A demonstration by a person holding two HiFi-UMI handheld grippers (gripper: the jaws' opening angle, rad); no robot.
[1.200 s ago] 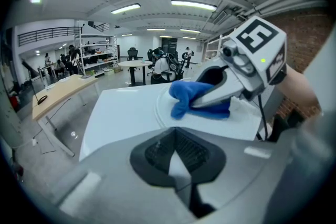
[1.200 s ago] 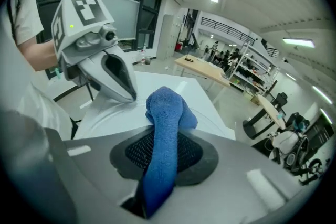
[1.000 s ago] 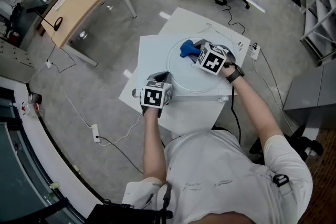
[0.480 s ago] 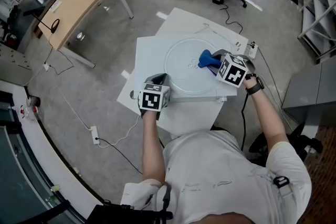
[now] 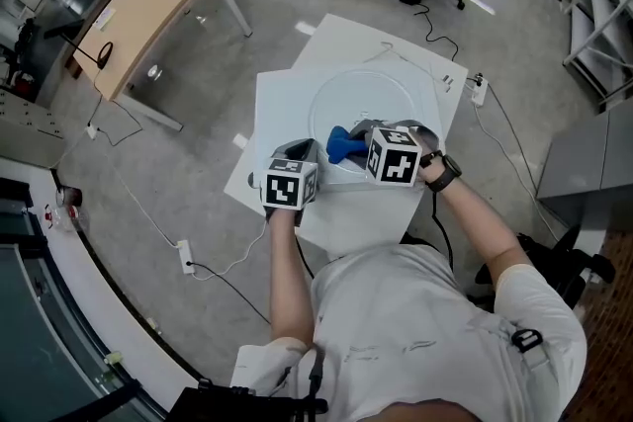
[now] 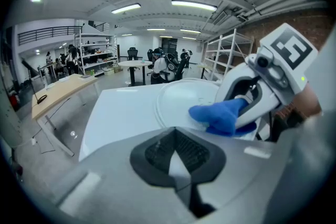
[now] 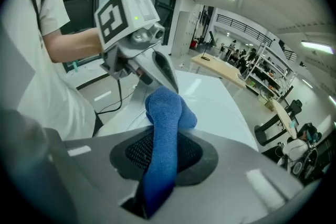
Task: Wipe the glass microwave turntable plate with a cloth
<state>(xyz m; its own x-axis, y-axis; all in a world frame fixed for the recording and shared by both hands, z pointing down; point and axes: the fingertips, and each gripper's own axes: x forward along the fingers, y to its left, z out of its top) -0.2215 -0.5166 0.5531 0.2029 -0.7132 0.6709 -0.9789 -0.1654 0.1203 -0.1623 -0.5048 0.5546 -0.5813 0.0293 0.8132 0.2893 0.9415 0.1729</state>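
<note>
Plate (image 5: 388,82) wiping has swept round to the near rim, right gripper (image 5: 363,140) clamping the cloth (image 5: 343,146), jaws together on the left gripper (image 5: 303,151).

The left tool (image 6: 175,134) fills the near edge of the view, its jaws drawn together with nothing between them and its tips at the near rim of the glass plate (image 6: 181,97) on the white counter (image 6: 118,113). From the right, the right tool (image 6: 242,113) pinches a blue cloth (image 6: 220,117) that rests on the plate's right side.
</note>
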